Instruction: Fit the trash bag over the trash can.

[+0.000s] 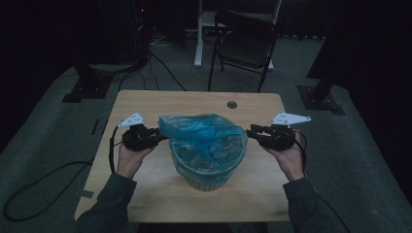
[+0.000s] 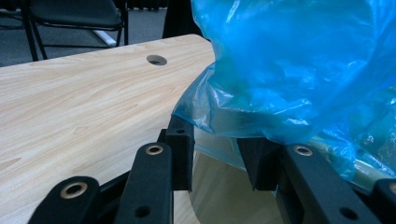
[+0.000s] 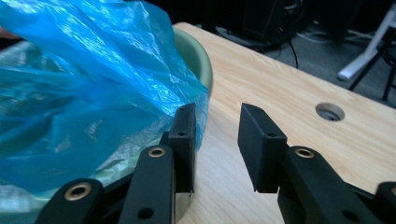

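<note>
A blue plastic bag (image 1: 204, 131) lines a pale green ribbed bin (image 1: 209, 182) at the middle of the wooden table (image 1: 145, 104). My left gripper (image 1: 160, 137) is at the bag's left edge and my right gripper (image 1: 250, 131) at its right edge, both level with the rim. In the left gripper view the jaws of the left gripper (image 2: 217, 140) stand apart, and the bag (image 2: 299, 70) hangs loosely over the gap with no pad pressing on it. In the right gripper view the right gripper (image 3: 217, 126) is open with bare table between its jaws. The bag (image 3: 84, 93) and the bin rim (image 3: 196, 53) lie just beside its left jaw.
A round cable hole (image 1: 231, 104) sits near the table's far edge. Behind the table stand a black folding chair (image 1: 245, 43) and a white post. Cables run over the grey floor at the left (image 1: 43, 179), and black stand bases flank the table.
</note>
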